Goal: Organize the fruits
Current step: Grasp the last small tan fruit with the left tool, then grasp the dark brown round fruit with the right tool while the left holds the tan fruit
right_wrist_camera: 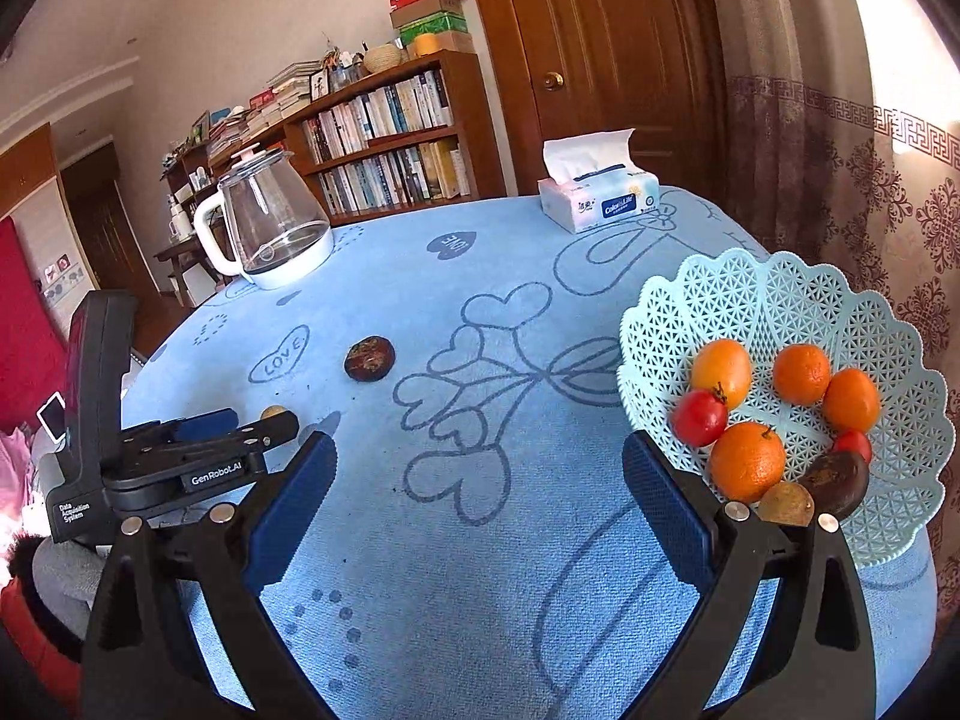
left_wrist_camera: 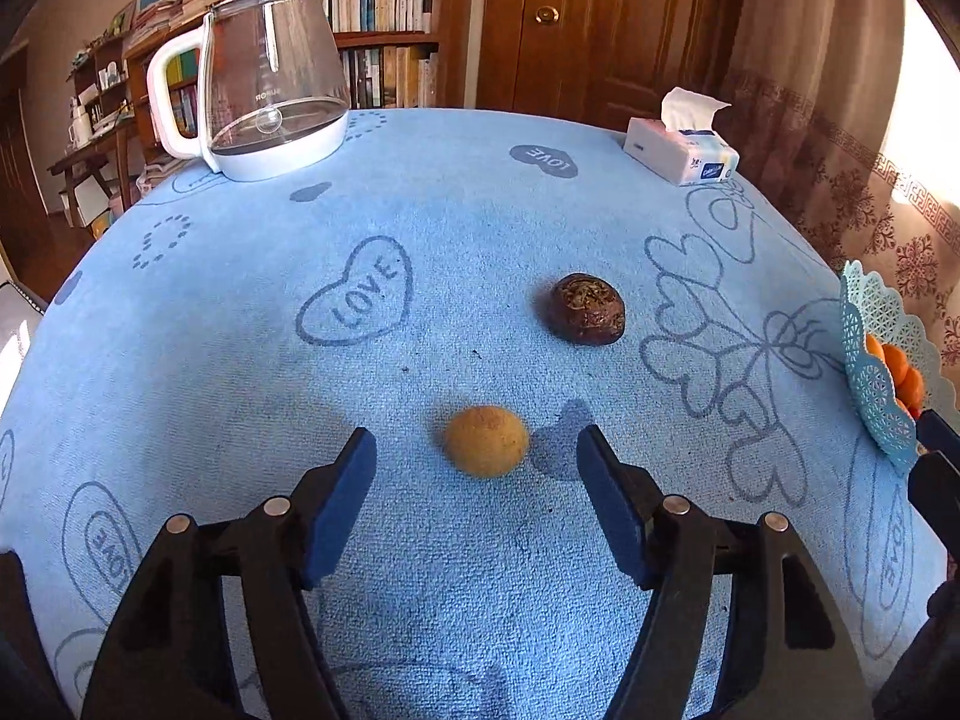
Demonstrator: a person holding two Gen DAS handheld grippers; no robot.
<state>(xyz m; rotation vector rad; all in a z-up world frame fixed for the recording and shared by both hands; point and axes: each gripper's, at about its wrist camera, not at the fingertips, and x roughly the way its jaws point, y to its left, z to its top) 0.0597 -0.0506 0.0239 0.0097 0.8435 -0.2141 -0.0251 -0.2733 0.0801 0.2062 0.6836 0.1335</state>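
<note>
A small tan round fruit (left_wrist_camera: 486, 441) lies on the blue cloth just ahead of my open left gripper (left_wrist_camera: 477, 462), between its fingertips. A dark brown wrinkled fruit (left_wrist_camera: 588, 309) lies farther off to the right; it also shows in the right wrist view (right_wrist_camera: 369, 359). My right gripper (right_wrist_camera: 480, 468) is open and empty over the cloth, left of the pale blue lattice basket (right_wrist_camera: 780, 300). The basket holds oranges (right_wrist_camera: 747, 461), red tomatoes (right_wrist_camera: 699, 417), a dark fruit (right_wrist_camera: 837, 483) and a tan fruit (right_wrist_camera: 786, 504). The left gripper's body (right_wrist_camera: 180, 456) shows at left.
A glass kettle with a white handle (left_wrist_camera: 270, 78) stands at the far left of the table. A tissue pack (left_wrist_camera: 681, 147) sits at the far right. The basket's edge (left_wrist_camera: 870, 378) shows at the right. A bookshelf and wooden door stand behind.
</note>
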